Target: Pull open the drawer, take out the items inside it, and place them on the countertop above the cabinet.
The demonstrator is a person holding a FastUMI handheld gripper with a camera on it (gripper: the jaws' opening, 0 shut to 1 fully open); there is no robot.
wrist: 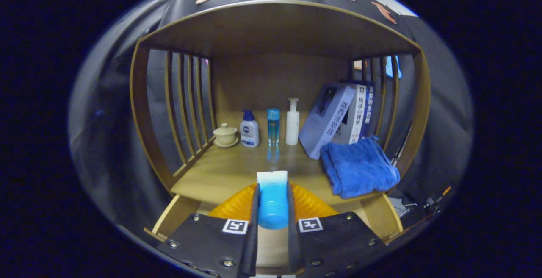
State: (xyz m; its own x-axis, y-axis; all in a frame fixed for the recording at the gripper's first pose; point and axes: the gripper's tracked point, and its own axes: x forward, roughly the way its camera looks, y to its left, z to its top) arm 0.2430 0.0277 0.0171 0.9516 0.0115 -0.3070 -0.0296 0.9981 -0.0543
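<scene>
My gripper (272,191) is shut on a blue tube (272,201) with a white crimped end, which points forward and stands out past the fingertips. The tube hangs over the open drawer (170,215), just short of the wooden countertop (228,170) of the cabinet. Under the fingers, inside the drawer, lies an orange ribbed item (313,204), partly hidden by the tube and fingers. The drawer's right wall (387,221) shows beside the right finger.
At the back of the countertop stand a lidded beige cup (225,135), a white pump bottle with a dark cap (250,129), a slim blue bottle (273,126) and a white bottle (292,122). Leaning books (334,119) and a folded blue towel (359,168) fill the right side. Slatted side walls (186,108) close it in.
</scene>
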